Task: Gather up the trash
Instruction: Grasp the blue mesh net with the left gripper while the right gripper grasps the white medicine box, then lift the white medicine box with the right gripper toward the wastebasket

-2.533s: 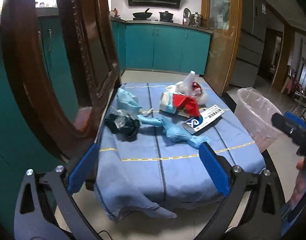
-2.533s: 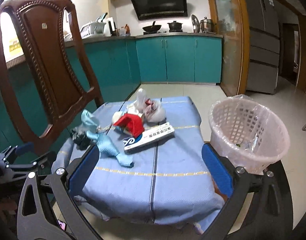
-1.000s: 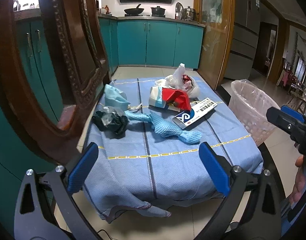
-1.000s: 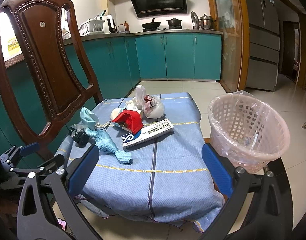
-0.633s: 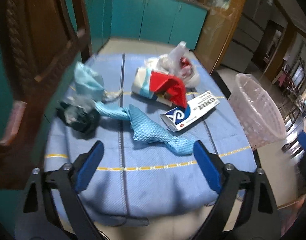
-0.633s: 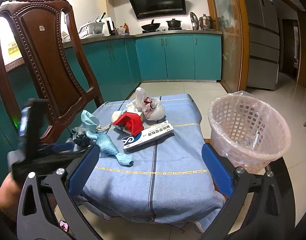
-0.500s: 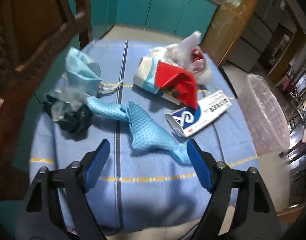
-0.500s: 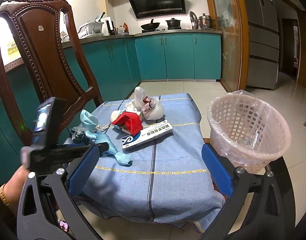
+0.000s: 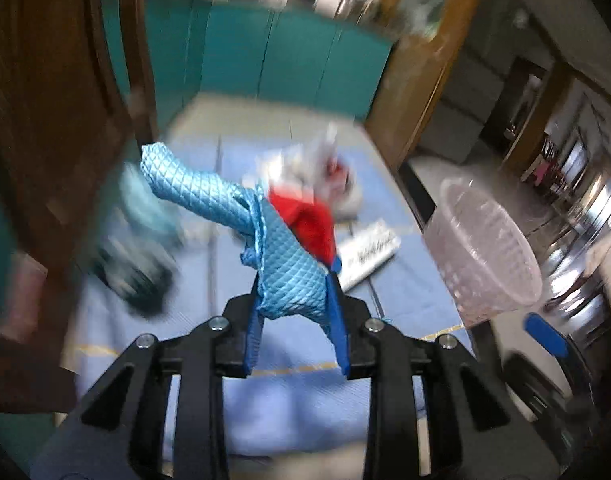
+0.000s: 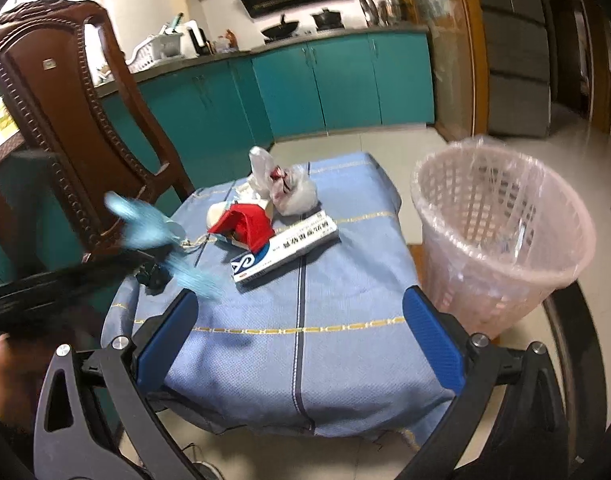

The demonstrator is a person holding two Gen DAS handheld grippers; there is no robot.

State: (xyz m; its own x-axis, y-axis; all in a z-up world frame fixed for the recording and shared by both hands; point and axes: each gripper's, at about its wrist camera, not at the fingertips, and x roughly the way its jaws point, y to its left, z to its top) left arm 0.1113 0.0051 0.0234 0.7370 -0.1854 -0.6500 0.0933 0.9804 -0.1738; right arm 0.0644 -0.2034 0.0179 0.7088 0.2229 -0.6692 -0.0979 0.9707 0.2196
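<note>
The pink plastic lattice waste basket lined with a clear bag [image 9: 485,248] stands off my left claw's [image 9: 293,312] right side and a little ahead, past the right edge of the small table draped in blue cloth [image 9: 305,400], its open mouth tilted toward me. That is the relation my next move turns on, I judge: a swing rightward across the table edge. My left claw's jaws have just been closing and now pinch the light-blue quilted cloth rag [image 9: 265,248] by its near end. Its long axis runs up and away to the left of the claw, so the free tail will trail behind. Between claw and basket I see open air. My right claw [image 10: 301,332] is nearer the basket [image 10: 501,236] but gapes wide and empty. Ahead of the left claw, still on the table, lie the white and blue cardboard box [image 9: 369,246], then the crumpled red wrapper [image 9: 309,220].
</note>
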